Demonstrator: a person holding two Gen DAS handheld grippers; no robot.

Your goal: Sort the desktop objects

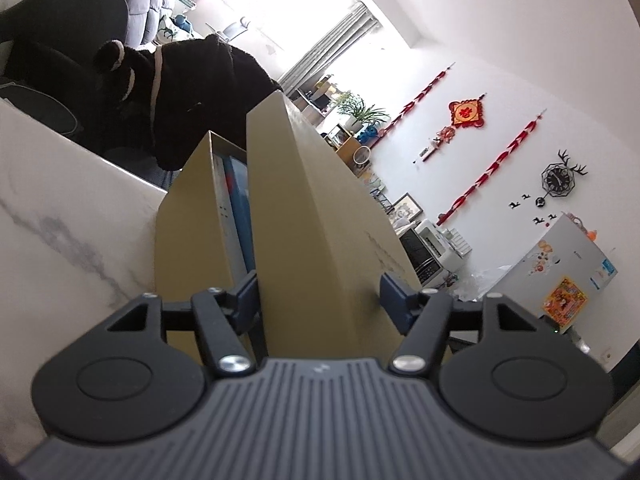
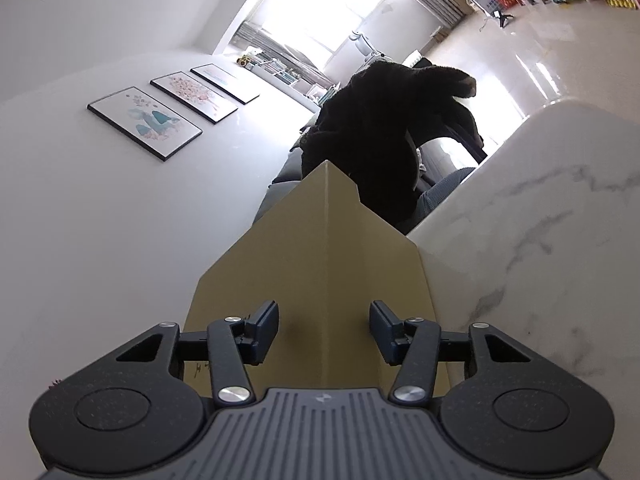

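A: What did the cardboard box (image 1: 320, 216) look like?
B: Plain tan, flap raised, blue things inside, at the marble bench (image 1: 60, 208) edge.
A: And the fingers?
B: Left gripper (image 1: 318, 292) straddled a panel, perhaps touching; right gripper (image 2: 324, 330) stood open astride the box corner.

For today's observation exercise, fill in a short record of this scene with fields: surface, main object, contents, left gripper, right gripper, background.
surface: white marble-patterned tabletop
main object: tan cardboard box, lying on the tabletop
contents: blue and white flat items visible inside an open slot; what they are cannot be told
left gripper: left gripper straddles a box panel; one pad at the panel, the other apart
right gripper: right gripper straddles a box corner, pads clear of it
background: black plush garment beyond the box
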